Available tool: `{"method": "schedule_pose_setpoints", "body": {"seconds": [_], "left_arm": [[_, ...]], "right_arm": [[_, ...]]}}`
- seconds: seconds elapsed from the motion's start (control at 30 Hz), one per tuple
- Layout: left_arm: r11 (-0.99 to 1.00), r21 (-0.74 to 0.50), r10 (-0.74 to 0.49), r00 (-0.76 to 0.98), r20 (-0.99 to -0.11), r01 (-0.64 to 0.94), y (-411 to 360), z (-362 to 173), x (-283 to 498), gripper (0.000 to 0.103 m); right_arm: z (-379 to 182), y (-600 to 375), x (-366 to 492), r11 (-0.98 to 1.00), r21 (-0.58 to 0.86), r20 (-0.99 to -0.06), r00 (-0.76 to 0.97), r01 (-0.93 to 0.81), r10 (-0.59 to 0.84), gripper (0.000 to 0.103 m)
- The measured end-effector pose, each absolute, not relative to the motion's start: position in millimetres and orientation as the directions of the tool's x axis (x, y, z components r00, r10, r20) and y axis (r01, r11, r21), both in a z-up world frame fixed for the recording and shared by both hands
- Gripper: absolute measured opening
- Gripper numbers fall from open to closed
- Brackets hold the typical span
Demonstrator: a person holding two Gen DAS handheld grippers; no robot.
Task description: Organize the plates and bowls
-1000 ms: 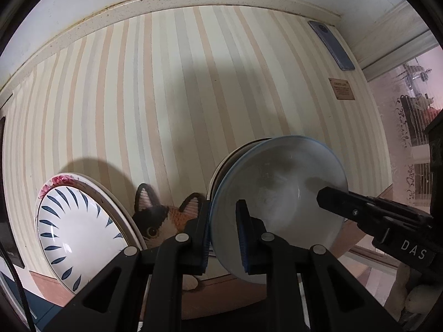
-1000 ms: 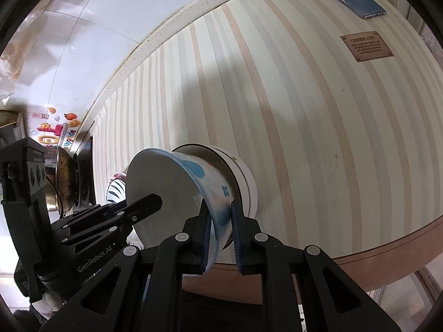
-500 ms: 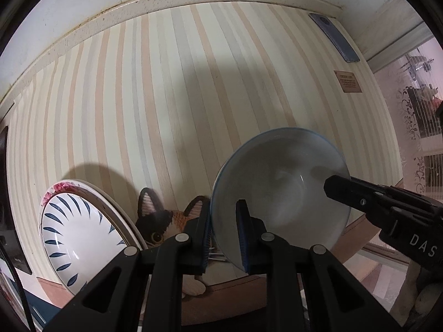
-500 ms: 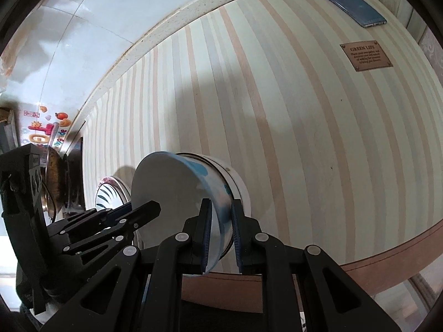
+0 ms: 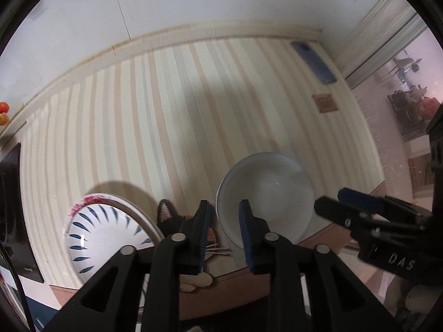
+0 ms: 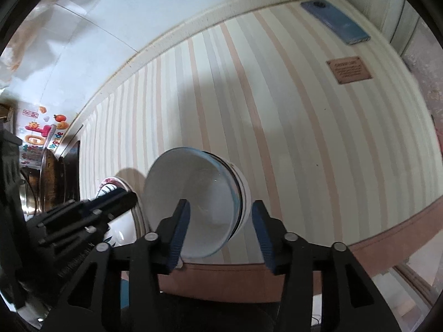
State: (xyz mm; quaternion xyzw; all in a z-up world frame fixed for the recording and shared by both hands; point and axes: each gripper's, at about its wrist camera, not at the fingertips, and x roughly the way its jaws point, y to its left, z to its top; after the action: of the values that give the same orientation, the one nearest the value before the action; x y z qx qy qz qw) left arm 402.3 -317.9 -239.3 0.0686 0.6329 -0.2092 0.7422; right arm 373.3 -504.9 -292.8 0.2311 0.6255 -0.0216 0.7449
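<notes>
Left gripper (image 5: 224, 222) above the near table edge, pointing steeply down; jaws opening, a narrow gap between the blue pads, the near-left rim of the bowl (image 5: 265, 193) showing in that gap below them, pads not pressing it. Right gripper (image 6: 220, 227) jaws opening and already wide apart, straddling the bowl's right side; neither pad touches the rim. Bowl: white inside, thin blue rim, nested upright in a second white bowl (image 6: 243, 185) whose wall shows beneath it, near the front edge of the striped tablecloth (image 5: 166, 116). Just left of the stack, a cat-shaped plate (image 5: 169, 218), largely hidden by the left gripper. Further left, a white plate with blue leaf marks (image 5: 97, 232) on a pink-flowered plate. Far right corner: blue phone (image 6: 335, 22), brown label (image 6: 349, 69) nearer.
</notes>
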Motion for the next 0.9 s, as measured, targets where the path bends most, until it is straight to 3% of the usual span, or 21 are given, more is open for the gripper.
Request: {"method": "schedule_pose_setpoints", "body": {"seconds": [0.07,0.13,0.23,0.5,0.6,0.63,0.9], "left_arm": [[0.896,-0.176,-0.245,0.123,-0.962,0.408,-313,-226,400,0.030],[0.890,-0.180,-0.258,0.139,-0.956,0.418,-309,-214,397,0.051],[0.882,-0.190,-0.275,0.144,-0.951,0.430,-305,-203,394,0.067],[0.869,-0.248,-0.326,0.117,-0.938,0.429,-295,-184,385,0.072],[0.872,-0.250,-0.323,0.113,-0.940,0.420,-295,-188,387,0.081],[0.873,-0.251,-0.323,0.109,-0.940,0.418,-295,-191,388,0.087],[0.900,-0.234,-0.278,0.071,-0.958,0.366,-304,-240,407,0.087]], "right_arm": [[-278,-500,366,0.899,0.307,-0.943,0.230,0.312,0.243,0.068],[-264,-495,359,0.909,0.294,-0.944,0.241,0.297,0.227,0.077],[-245,-488,350,0.921,0.265,-0.947,0.259,0.285,0.192,0.082],[-212,-483,331,0.919,0.266,-0.938,0.297,0.291,0.178,0.091],[-211,-483,327,0.915,0.273,-0.936,0.301,0.297,0.182,0.092],[-212,-484,327,0.913,0.276,-0.936,0.301,0.300,0.184,0.092],[-266,-504,341,0.887,0.304,-0.937,0.275,0.349,0.213,0.094]]}}
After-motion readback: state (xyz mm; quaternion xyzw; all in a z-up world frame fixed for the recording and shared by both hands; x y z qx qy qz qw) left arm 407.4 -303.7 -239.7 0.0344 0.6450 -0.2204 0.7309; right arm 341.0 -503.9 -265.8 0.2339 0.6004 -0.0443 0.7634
